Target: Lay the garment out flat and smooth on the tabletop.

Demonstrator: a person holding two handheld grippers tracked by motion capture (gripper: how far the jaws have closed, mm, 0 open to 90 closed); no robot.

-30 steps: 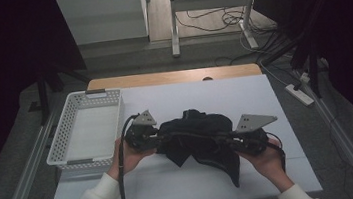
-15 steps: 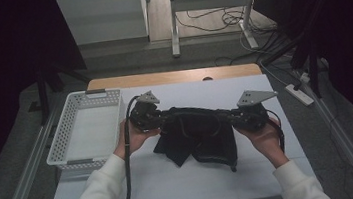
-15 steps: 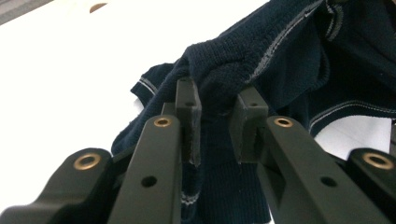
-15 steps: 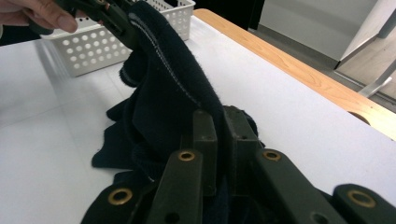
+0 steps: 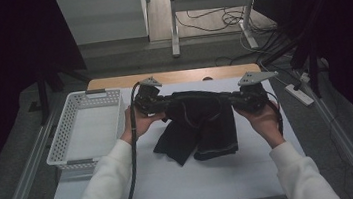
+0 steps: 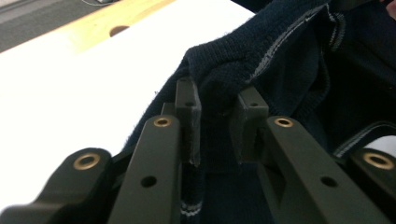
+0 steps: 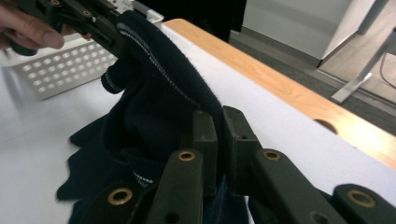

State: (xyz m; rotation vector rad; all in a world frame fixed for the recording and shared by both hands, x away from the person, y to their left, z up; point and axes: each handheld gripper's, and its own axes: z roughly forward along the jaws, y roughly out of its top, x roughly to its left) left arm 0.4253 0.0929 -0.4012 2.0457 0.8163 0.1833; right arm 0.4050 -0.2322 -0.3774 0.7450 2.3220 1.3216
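A: High view: left gripper (image 5: 157, 103) and right gripper (image 5: 239, 100) each pinch the dark knit sweater (image 5: 200, 127), hanging over table centre.
B: Keep tension even; white basket (image 5: 66, 135) sits at nine o'clock, move level.

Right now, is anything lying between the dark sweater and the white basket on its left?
Nothing visible. The dark sweater hangs between the left gripper and right gripper; the white table toward the white basket is bare.

Left gripper (image 5: 157, 101) and right gripper (image 5: 240, 100) face each other (both raised), fingers (image 7: 205, 135) clamped.
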